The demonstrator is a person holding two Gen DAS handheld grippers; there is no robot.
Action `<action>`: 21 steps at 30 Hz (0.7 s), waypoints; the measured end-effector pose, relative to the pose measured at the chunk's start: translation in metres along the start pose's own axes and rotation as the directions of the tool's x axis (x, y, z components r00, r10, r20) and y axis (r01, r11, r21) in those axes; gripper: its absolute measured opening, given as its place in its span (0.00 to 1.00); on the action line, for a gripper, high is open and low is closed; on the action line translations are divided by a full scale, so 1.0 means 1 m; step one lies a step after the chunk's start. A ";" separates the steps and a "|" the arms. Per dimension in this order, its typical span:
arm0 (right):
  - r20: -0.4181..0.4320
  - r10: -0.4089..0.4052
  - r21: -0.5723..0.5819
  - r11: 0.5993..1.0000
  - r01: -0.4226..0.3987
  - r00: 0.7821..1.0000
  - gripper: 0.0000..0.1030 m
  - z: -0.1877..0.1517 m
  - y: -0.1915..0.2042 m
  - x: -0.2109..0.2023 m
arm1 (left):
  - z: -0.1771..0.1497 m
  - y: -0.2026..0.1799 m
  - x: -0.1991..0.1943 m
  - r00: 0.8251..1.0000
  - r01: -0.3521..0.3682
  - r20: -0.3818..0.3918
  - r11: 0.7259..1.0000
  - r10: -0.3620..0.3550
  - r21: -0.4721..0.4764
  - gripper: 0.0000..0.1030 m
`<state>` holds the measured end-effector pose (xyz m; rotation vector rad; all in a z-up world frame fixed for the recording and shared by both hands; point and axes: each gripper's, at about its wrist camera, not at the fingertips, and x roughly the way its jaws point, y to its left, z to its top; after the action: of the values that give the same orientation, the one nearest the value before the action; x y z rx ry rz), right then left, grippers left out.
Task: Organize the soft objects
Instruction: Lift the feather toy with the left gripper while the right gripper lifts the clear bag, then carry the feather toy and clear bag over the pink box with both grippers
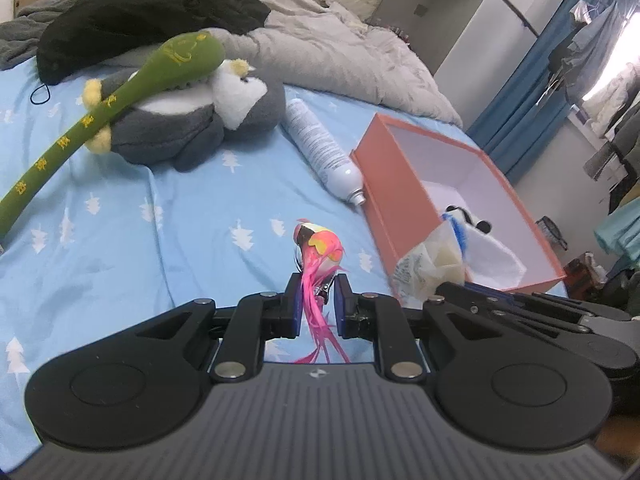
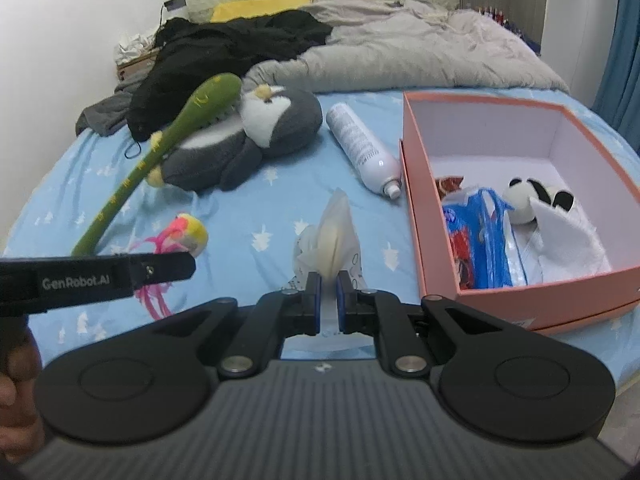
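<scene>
Nearest to us, our left gripper (image 1: 316,294) has its jaws clamped on a pink feathered toy bird (image 1: 320,250), held above the blue sheet (image 1: 120,220); our right gripper (image 2: 329,294) pinches a clear plastic bag (image 2: 334,232) with something cream-coloured inside. Just beyond on the right, we see the orange box (image 2: 416,200) open on the bed, holding a small panda plush (image 2: 520,200), a white cloth and a blue packet. Beside its left wall lies a white spray can (image 2: 362,144). Farther left, a grey penguin plush (image 2: 256,136) rests under a green plush stick (image 2: 160,152), with a grey duvet (image 2: 400,52) behind
</scene>
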<state>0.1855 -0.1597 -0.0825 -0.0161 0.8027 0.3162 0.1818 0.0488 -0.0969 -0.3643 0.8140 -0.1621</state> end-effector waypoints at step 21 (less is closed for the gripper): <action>0.164 -0.125 0.082 0.990 0.112 0.979 0.11 0.004 -0.029 -0.090 | 0.005 -0.088 -0.042 0.991 0.133 0.007 0.982 -0.135 0.136 0.18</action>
<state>0.1383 -0.2116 -0.0193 0.0305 0.6418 0.1727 0.1562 -0.0201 -0.0318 -0.2923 0.7586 -0.3384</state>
